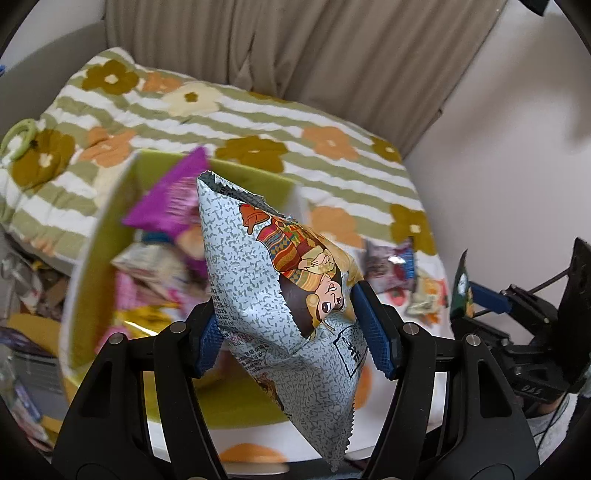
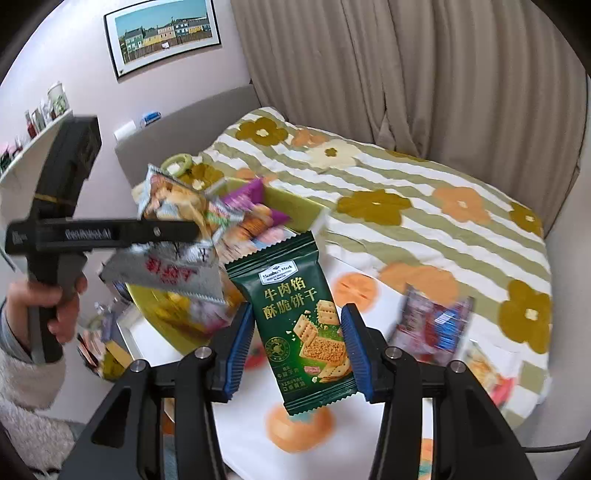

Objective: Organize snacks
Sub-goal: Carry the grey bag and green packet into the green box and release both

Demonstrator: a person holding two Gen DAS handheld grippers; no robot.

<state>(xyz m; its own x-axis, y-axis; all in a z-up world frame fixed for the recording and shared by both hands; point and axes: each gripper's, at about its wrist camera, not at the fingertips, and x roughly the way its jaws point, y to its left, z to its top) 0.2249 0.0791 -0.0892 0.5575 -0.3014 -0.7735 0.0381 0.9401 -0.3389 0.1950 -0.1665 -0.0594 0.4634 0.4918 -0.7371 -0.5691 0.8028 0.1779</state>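
Note:
My left gripper (image 1: 291, 332) is shut on a grey speckled snack bag (image 1: 273, 295) with a cartoon figure, held in the air over the near side of a green box (image 1: 110, 221). The box holds several snack packets, a purple one (image 1: 173, 199) on top. My right gripper (image 2: 295, 350) is shut on a dark green cracker packet (image 2: 299, 332), held above the bed. In the right wrist view the left gripper (image 2: 110, 232) with its grey bag (image 2: 173, 273) hangs over the green box (image 2: 295, 210). The right gripper also shows in the left wrist view (image 1: 491, 299).
A flower-patterned quilt (image 1: 295, 122) covers the bed (image 2: 443, 221). Loose snack packets lie on it at the right (image 2: 432, 325) (image 1: 391, 266). A beige curtain (image 2: 406, 74) hangs behind. A shelf with cups (image 2: 40, 118) and a framed picture (image 2: 162, 33) are on the left wall.

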